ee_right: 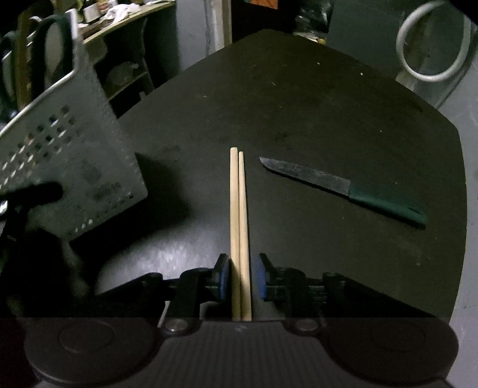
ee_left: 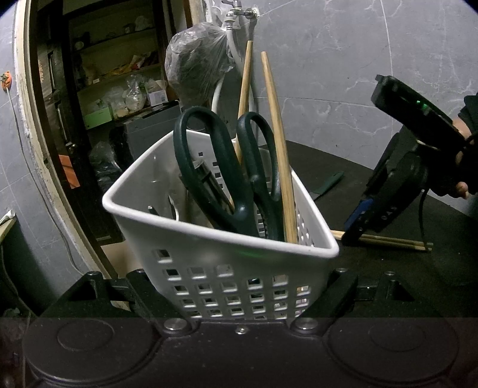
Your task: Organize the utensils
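Three items already stand in the white caddy (ee_left: 227,268), clamped by the left tool (ee_left: 239,298): scissors (ee_left: 239,179), two chopsticks (ee_left: 277,143). Outstanding beside caddy: chopstick pair (ee_right: 239,209) lying between the released right tool (ee_right: 240,277) pads; knife (ee_right: 343,188) beyond.

A dark round table (ee_right: 298,104). Behind, a grey wall (ee_left: 343,59) with a tap (ee_left: 239,10) and white hose (ee_left: 231,41), a plastic bag (ee_left: 194,59), and messy shelves (ee_left: 119,77).

Left wrist view: close behind white basket (ee_left: 221,262), facing slightly downward, far wall beyond. Right wrist view: steeply downward over tabletop (ee_right: 298,104). Shared: basket, chopsticks (ee_right: 239,215), knife (ee_right: 343,186).
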`<action>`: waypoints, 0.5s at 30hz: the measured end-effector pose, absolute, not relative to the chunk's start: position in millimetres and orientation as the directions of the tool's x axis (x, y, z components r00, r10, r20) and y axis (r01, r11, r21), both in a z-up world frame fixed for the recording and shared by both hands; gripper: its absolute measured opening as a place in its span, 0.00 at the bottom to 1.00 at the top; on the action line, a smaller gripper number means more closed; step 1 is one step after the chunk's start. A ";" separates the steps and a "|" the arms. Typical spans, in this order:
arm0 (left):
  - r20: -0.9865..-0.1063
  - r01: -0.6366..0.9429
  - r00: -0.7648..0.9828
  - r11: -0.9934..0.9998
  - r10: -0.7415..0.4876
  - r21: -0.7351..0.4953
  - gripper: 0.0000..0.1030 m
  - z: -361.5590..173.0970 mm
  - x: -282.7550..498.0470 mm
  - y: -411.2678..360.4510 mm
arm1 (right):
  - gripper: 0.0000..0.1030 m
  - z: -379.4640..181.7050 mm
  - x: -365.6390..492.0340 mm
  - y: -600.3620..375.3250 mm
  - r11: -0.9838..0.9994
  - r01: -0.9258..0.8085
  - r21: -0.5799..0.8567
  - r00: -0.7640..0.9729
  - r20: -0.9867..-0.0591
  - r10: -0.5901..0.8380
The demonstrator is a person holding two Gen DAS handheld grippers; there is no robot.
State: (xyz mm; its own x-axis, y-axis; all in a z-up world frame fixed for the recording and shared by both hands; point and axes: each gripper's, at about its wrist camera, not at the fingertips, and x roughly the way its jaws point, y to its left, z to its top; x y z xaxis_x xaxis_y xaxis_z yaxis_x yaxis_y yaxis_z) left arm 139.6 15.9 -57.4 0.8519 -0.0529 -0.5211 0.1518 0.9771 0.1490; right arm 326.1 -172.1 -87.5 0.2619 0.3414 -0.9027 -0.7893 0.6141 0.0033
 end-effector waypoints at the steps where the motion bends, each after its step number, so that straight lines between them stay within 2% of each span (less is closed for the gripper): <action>1: -0.521 0.151 0.852 0.977 -0.053 0.148 0.83 -57.4 139.6 16.0 | 0.22 -87.5 326.4 -171.2 0.627 -0.779 0.004 0.266 -0.903 0.337; 3: -0.520 0.149 0.852 0.978 -0.052 0.146 0.83 -57.7 139.7 16.3 | 0.15 -87.3 323.3 -168.2 0.637 -0.770 0.003 0.269 -0.905 0.329; 6: -0.519 0.148 0.853 0.978 -0.052 0.145 0.83 -58.5 139.6 16.7 | 0.14 -87.0 321.6 -162.5 0.634 -0.773 -0.015 0.274 -0.909 0.314; 10: -0.519 0.148 0.853 0.978 -0.052 0.146 0.83 -58.5 139.8 16.8 | 0.13 -84.0 333.9 -175.4 0.673 -0.736 0.066 0.244 -0.902 0.355; 15: -0.519 0.147 0.853 0.978 -0.050 0.148 0.82 -59.0 141.1 16.3 | 0.13 -85.8 333.5 -183.9 0.687 -0.720 0.101 0.245 -0.889 0.388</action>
State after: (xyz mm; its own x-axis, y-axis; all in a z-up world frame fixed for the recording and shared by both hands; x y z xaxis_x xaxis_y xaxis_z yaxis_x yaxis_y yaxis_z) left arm 141.1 16.3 -59.0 0.8532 -0.0501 -0.5192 0.1475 0.9779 0.1479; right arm 333.5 -183.9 -85.8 0.2451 0.3875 -0.8887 -0.7199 0.6867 0.1009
